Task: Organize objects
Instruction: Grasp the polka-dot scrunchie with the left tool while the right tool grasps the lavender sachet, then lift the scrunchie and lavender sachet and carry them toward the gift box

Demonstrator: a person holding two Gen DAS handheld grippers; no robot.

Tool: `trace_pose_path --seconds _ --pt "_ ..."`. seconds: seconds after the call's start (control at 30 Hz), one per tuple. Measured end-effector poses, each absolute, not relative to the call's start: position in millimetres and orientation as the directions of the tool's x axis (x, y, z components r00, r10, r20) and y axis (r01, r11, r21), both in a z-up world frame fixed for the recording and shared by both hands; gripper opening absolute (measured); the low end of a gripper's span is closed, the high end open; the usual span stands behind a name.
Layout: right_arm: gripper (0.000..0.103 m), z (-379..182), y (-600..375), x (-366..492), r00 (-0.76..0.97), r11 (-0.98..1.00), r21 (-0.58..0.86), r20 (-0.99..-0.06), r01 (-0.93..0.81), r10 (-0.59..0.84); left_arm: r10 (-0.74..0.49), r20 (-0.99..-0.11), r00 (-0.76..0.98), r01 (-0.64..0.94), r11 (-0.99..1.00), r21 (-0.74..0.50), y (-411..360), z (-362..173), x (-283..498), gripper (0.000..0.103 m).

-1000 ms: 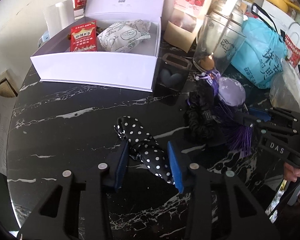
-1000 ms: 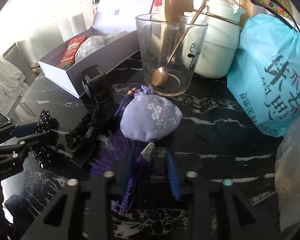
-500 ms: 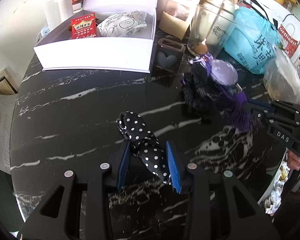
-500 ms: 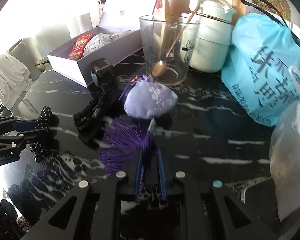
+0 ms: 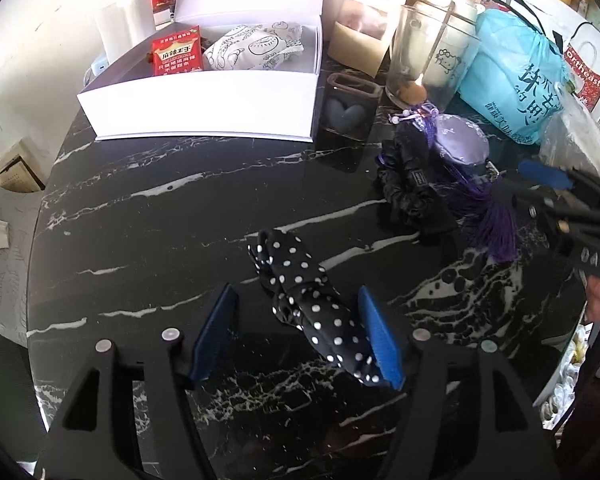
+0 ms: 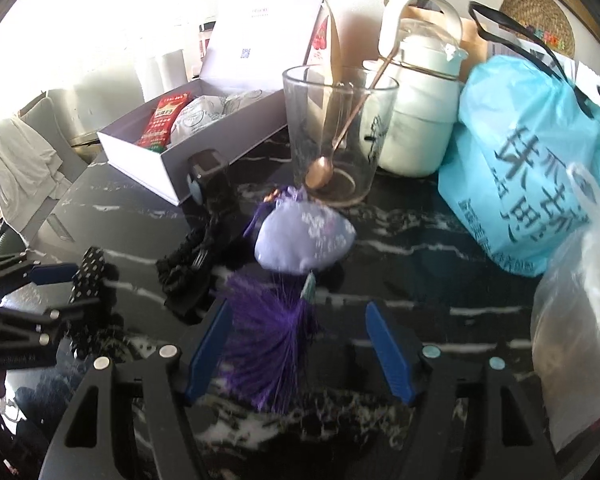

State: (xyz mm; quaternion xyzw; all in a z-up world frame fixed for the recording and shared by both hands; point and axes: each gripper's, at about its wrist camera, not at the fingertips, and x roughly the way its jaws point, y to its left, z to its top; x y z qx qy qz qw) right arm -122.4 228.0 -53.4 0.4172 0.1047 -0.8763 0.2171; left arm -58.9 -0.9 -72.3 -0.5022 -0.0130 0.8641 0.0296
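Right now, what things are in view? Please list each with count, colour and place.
box: 1, white, open, back left of table
red packet: 1, in box
printed pouch: 1, white, in box, right of packet
heart holder: 1, dark, right of box
glass: 1, clear, behind sachet
spoon: 1, copper, in glass
pot: 1, white, behind glass
sachet: 1, lilac, purple tassel
scrunchie: 1, black, left of sachet
dotted band: 1, black and white, between left tongs
blue bag: 1, far right
table: 1, black marble
left tongs: open
right tongs: open, tassel between

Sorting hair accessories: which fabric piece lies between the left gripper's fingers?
The polka-dot hair tie, black with white dots; the plain black scrunchie lies farther off beside the purple sachet.
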Motion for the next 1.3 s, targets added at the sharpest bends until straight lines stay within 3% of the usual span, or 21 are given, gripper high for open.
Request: trace_pose_path --seconds 0.4,0.47,0.6,0.67,0.73,1.3 --pt "0.074 -70 200 -180 -0.531 -0.883 -0.019 -0.805 0.469 -0.265 0.044 -0.854 -0.518 -0.069 -0.998 -0.010 4 -75 -66 0.061" --pt "0.074 -75 199 -184 -0.521 -0.883 -0.006 -0.809 0.470 -0.272 0.053 -0.852 -0.520 -0.083 -0.996 -0.012 6 -75 -66 0.053" --pt "0.057 -76 206 -185 -0.496 -0.891 0.053 -0.815 0.452 -0.300 0.073 -0.849 -0.523 -0.111 -0.994 -0.017 9 -73 -64 0.035" --pt "0.055 -74 210 -182 -0.497 -0.892 0.051 -0.815 0.449 -0.297 0.086 -0.848 -0.524 -0.133 -0.991 -0.018 12 -72 -63 0.027" --pt "0.054 -72 215 -175 -0.497 -0.889 0.057 -0.813 0.454 -0.305 0.100 -0.848 -0.521 -0.151 -0.988 -0.024 15 -72 -62 0.024" --pt "0.054 -63 249 -97 -0.492 -0.848 0.007 -0.811 0.531 -0.315 0.133 -0.872 -0.472 -0.242 -0.970 -0.017 36 -69 -30 0.022"
